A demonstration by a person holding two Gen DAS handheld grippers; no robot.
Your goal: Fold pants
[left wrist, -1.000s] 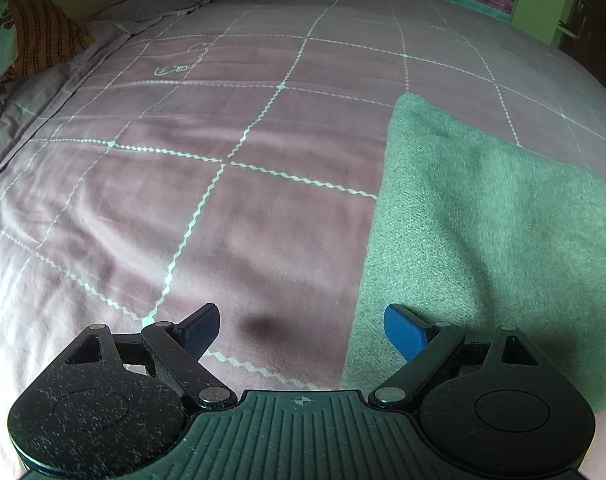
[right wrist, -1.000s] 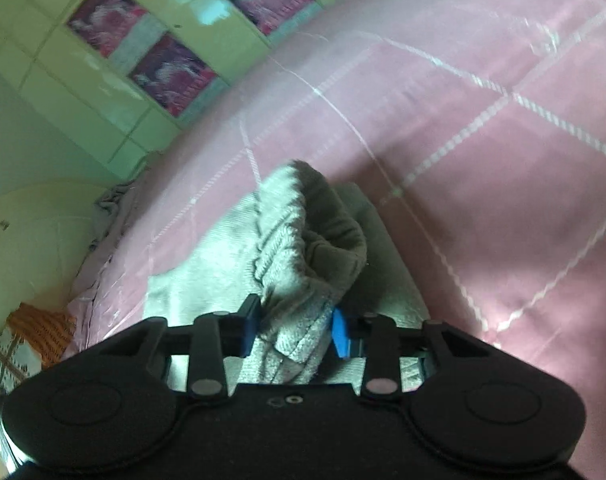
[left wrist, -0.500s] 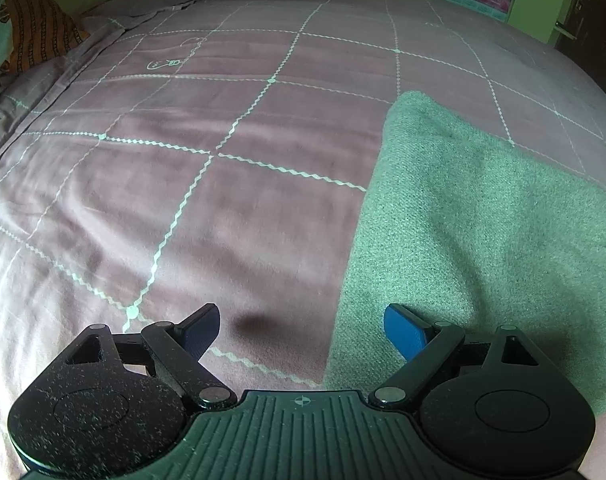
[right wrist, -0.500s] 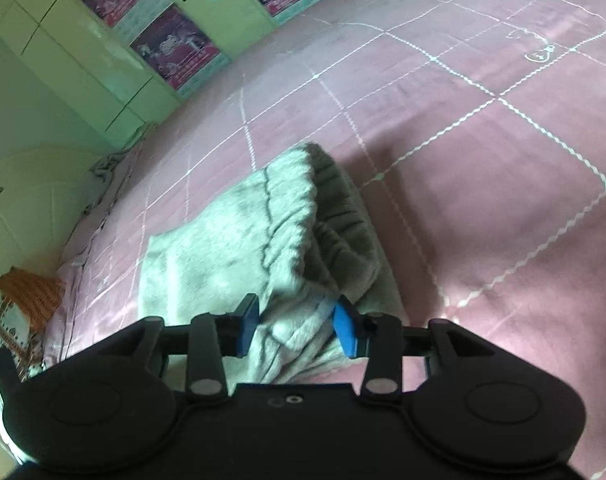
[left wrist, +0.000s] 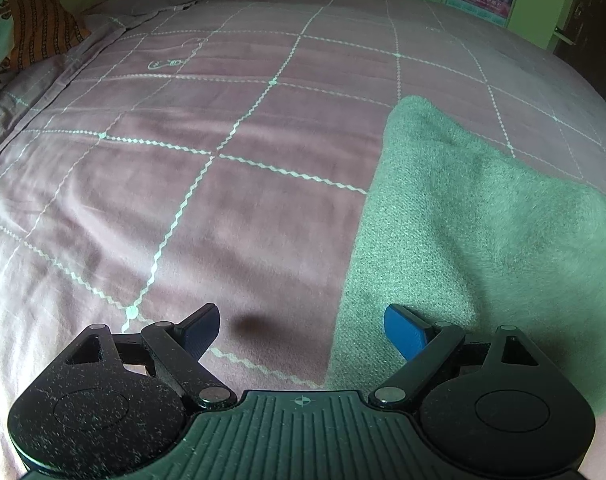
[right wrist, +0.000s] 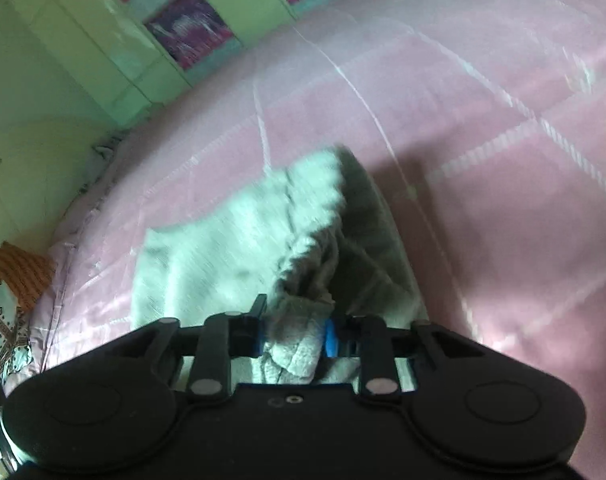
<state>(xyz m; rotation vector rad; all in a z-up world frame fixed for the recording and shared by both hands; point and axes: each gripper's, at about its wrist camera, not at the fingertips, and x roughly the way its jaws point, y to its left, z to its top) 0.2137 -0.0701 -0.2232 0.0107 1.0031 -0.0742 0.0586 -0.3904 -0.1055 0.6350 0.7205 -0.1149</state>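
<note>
Pants (right wrist: 239,248), pale green and fuzzy, lie partly folded on the pink checked bedspread (left wrist: 183,184). My right gripper (right wrist: 295,334) has just been closing and now pinches a bunched edge. My left gripper (left wrist: 301,330) hovers wide open, empty. Folding looks unfinished.

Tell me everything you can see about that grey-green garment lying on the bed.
The pants look like soft, fuzzy grey-green knit, thick and slightly ribbed. They lie partly folded on the pink checked bedspread, a flat layer spread out with one straight edge. In the blurred right wrist view, a bunched, gathered end is raised off that layer, pinched between the blue fingers of the right gripper, whose jaws have just been closing on it. The left gripper is wide open over the pants' edge, not gripping them.
</note>
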